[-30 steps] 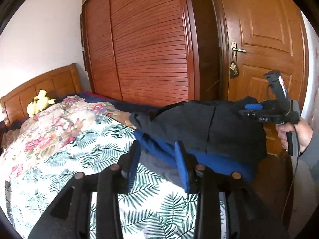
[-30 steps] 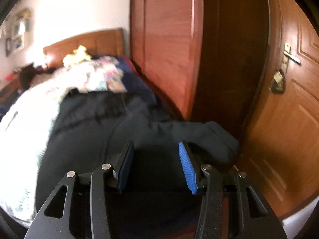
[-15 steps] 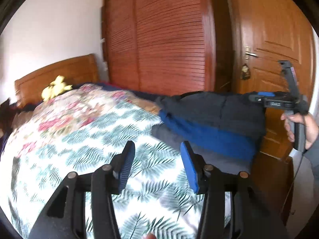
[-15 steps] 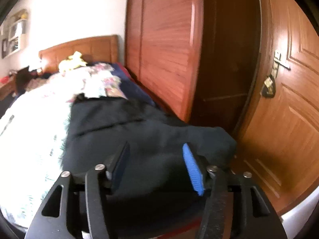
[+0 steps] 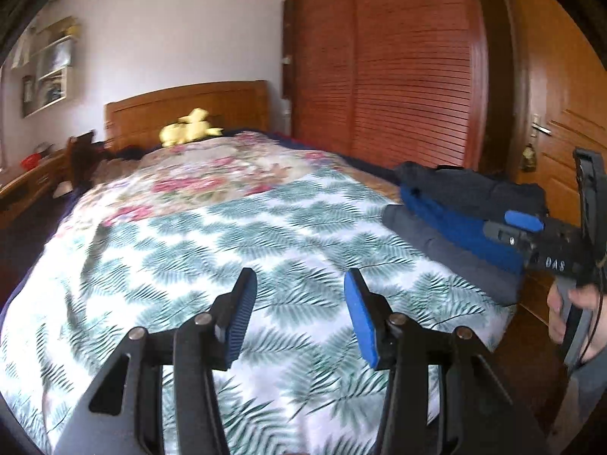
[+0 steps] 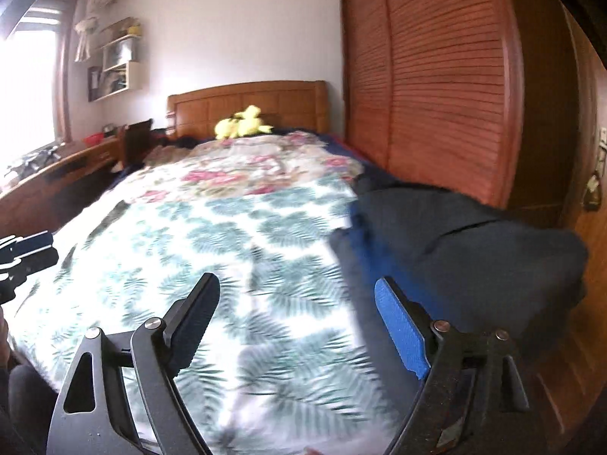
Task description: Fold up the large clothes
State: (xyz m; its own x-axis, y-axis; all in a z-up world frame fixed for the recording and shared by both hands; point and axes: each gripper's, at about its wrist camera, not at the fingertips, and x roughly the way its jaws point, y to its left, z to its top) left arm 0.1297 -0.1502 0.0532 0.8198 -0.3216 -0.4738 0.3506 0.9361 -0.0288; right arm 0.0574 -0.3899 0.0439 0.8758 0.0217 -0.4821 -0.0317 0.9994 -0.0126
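Both grippers have swung left off the clothes [image 6: 474, 239]; right gripper [image 6: 299, 326] has just been opening, empty; left gripper [image 5: 297, 314] released, empty.

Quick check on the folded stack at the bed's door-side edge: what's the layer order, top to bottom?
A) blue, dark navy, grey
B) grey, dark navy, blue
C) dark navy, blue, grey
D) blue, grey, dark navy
C: in the left wrist view the dark navy garment lies on top, the blue garment shows under it, and the grey garment is at the bottom on the leaf-print bedspread.
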